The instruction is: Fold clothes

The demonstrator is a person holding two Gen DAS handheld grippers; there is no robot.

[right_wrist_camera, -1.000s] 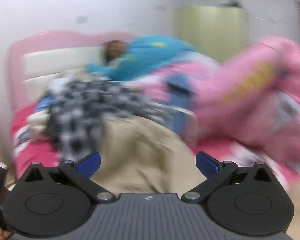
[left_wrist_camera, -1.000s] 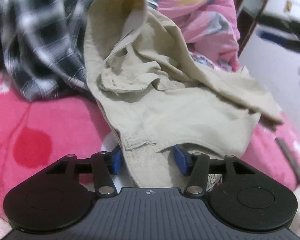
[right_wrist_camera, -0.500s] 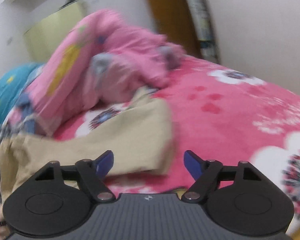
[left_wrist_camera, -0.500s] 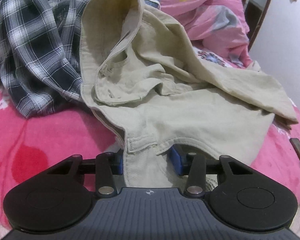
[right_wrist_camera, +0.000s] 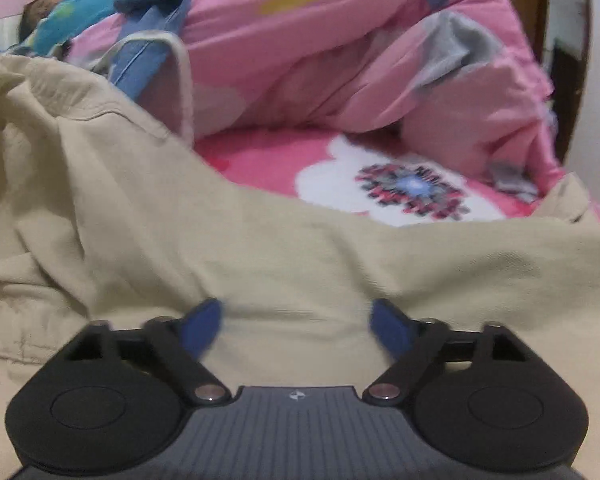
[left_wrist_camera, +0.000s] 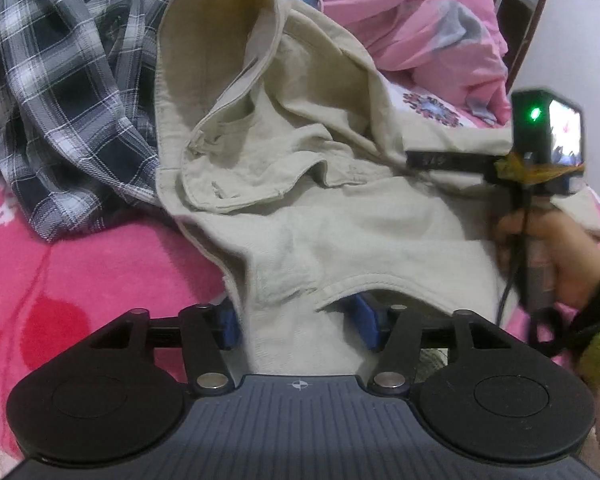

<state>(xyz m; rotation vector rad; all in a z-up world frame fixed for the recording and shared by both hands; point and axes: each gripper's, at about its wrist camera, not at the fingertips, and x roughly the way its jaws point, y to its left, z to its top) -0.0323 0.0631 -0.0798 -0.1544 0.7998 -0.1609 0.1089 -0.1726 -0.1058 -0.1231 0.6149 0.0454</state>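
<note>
A pink bedsheet (left_wrist_camera: pixel 60 264) with red and white flowers covers the bed and carries everything else. At the far right a pink quilt (right_wrist_camera: pixel 340 60) lies bunched in a heap, with a blue cloth (right_wrist_camera: pixel 148 60) edged in pale trim leaning on its left side. The beige pants (left_wrist_camera: pixel 340 220) sprawl crumpled across the middle of the sheet, their waistband standing up in a loop at the far end and one leg running off to the right. To their left, touching them, lies a rumpled plaid shirt (left_wrist_camera: pixel 60 100) in black, grey and white. At the right edge of the left wrist view a hand (left_wrist_camera: pixel 556 256) grips the handle of the other tool, whose camera shows a green light. The left gripper (left_wrist_camera: pixel 296 324) sits at the near hem of the pants with a fold of the cloth between its blue pads (left_wrist_camera: pixel 228 324); its jaws are opening, and whether the pads press the cloth I cannot tell. The right gripper (right_wrist_camera: pixel 296 328) hangs low over the flat beige cloth, its jaws opening wide with nothing gripped between them.
</note>
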